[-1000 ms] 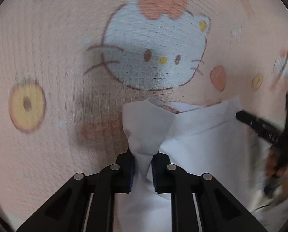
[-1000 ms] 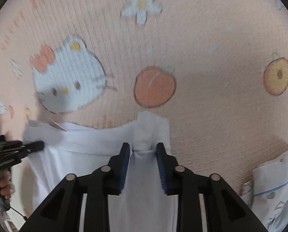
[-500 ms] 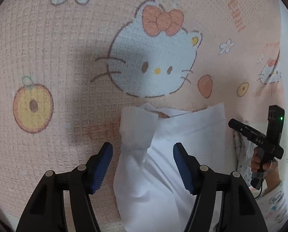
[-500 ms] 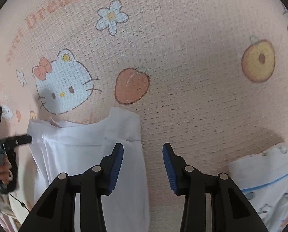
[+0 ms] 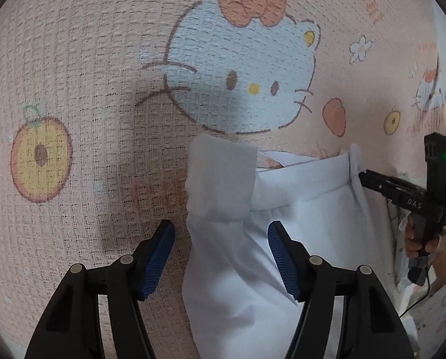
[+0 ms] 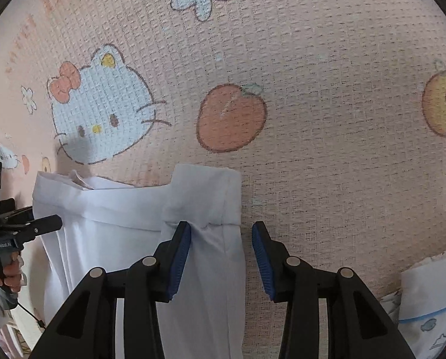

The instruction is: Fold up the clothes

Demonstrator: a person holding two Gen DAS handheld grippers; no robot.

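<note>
left tongs (image 5: 221, 257): open, empty | right tongs (image 6: 221, 258): open, empty | white garment (image 5: 297, 209) on blanket (image 5: 88, 74)

One white garment (image 5: 297, 239) lies on one pink printed blanket (image 5: 88, 74). Two tools are held over it, the left tool (image 5: 221, 257) and the right tool (image 6: 221, 257), each with two blue pads. One patterned white cloth (image 6: 429, 308) shows at the right wrist view's lower right edge; it may be more than one piece, the corner being cut off.
</note>
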